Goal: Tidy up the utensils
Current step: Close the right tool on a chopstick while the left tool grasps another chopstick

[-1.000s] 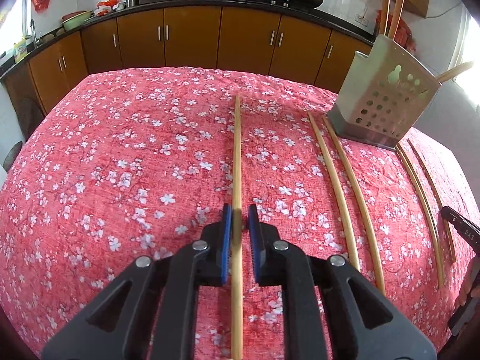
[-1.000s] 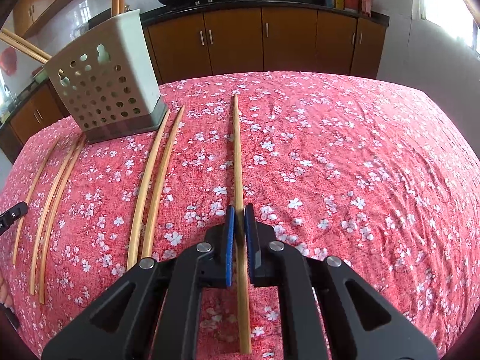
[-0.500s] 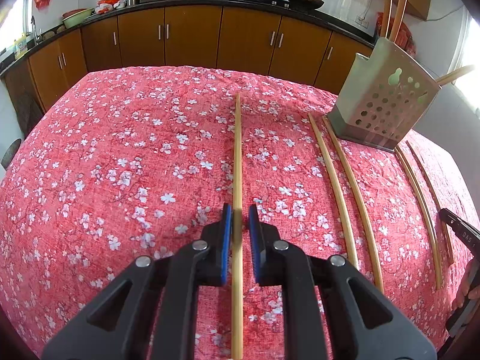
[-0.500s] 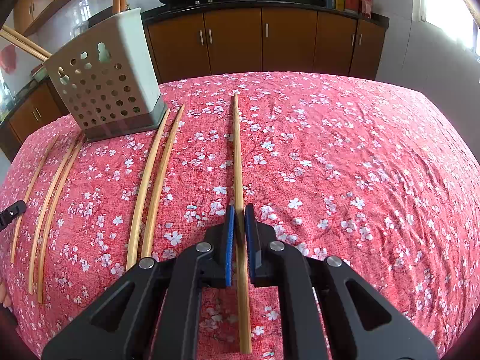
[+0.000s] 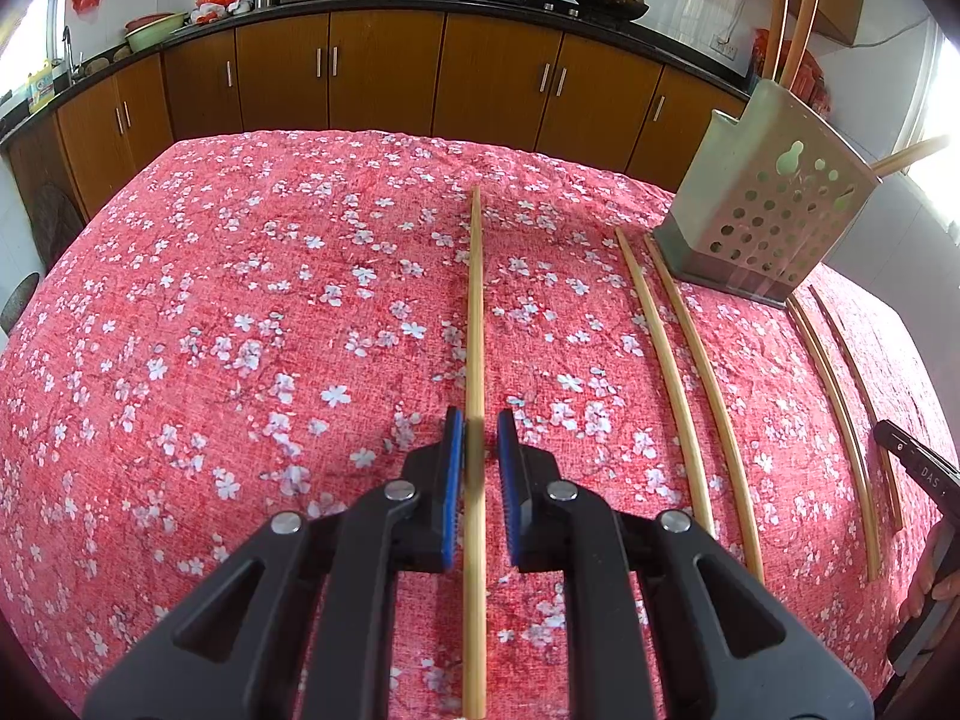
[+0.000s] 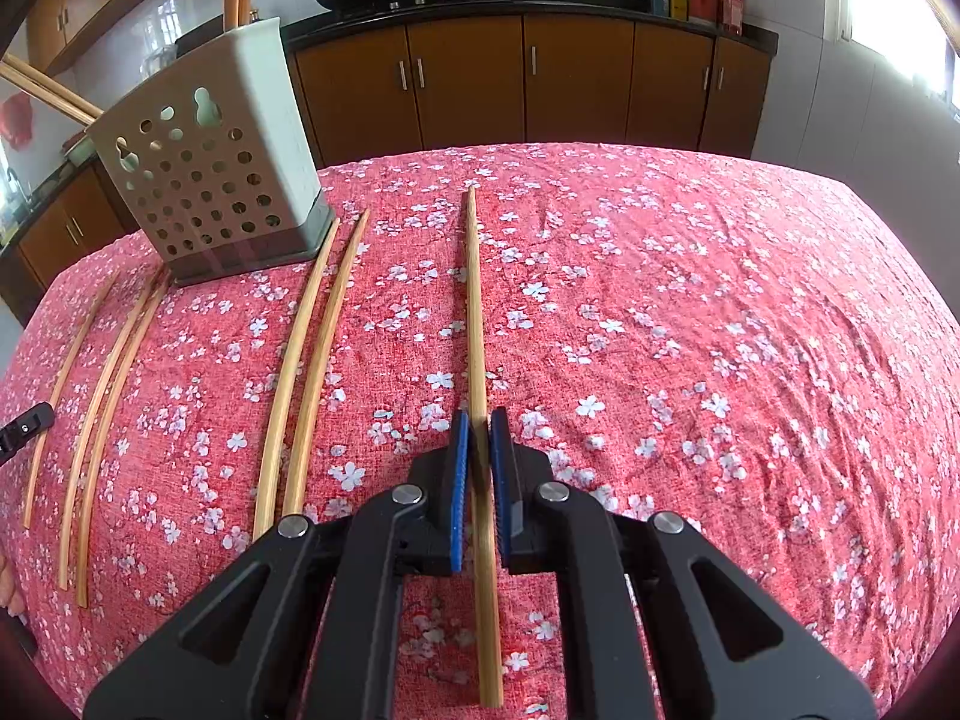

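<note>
Each gripper straddles a bamboo chopstick on the red floral tablecloth. My left gripper (image 5: 480,423) has its blue pads close around a chopstick (image 5: 476,300), with a small gap on the right side. My right gripper (image 6: 477,423) is shut on another chopstick (image 6: 474,300) that runs forward between its pads. A perforated grey utensil holder (image 5: 762,222) stands at the right of the left view and at the left of the right view (image 6: 210,162), with several chopsticks standing in it.
Two loose chopsticks (image 6: 306,360) lie between the grippers, beside the holder. More chopsticks (image 6: 102,408) lie on its other side. Brown kitchen cabinets (image 5: 384,72) run behind the table. The tablecloth (image 6: 720,330) falls away at the table edges.
Both grippers have hardly moved. The views have risen slightly, with the chopsticks still between the pads.
</note>
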### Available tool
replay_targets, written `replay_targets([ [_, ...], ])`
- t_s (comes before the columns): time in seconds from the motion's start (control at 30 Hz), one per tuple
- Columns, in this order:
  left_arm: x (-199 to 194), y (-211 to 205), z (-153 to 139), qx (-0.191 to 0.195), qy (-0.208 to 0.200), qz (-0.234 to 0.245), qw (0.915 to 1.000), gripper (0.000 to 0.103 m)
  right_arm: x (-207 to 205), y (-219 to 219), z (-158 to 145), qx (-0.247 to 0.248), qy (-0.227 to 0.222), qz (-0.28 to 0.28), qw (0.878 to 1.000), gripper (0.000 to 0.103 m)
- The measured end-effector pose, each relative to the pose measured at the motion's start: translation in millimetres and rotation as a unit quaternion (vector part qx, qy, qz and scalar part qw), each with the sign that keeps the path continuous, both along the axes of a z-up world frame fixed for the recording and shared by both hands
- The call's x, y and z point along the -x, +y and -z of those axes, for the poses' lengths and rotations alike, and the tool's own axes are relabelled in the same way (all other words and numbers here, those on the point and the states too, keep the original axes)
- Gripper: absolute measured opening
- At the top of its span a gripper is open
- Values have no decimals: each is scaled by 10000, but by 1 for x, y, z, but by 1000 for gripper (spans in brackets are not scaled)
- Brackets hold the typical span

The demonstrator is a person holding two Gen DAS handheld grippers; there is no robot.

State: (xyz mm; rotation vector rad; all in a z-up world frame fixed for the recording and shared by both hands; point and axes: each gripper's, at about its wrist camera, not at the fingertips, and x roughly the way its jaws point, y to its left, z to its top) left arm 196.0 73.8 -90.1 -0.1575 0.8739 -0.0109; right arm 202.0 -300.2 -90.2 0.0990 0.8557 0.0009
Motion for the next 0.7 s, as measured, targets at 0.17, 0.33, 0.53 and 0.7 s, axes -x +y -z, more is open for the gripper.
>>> replay_targets([
  [0.17,0,0,0,2,0,0,10000,14,0,0,0,-26,1,7,10000,9],
  [0.33,0,1,0,3,0,0,10000,14,0,0,0,-52,1,18,10000,9],
  [0.53,0,0,0,3,0,-1,10000,14,0,0,0,-51,0,20,10000,9],
  [0.7,0,1,0,1,1,-2,10000,15,0,0,0,-50,-2,20,10000,9],
])
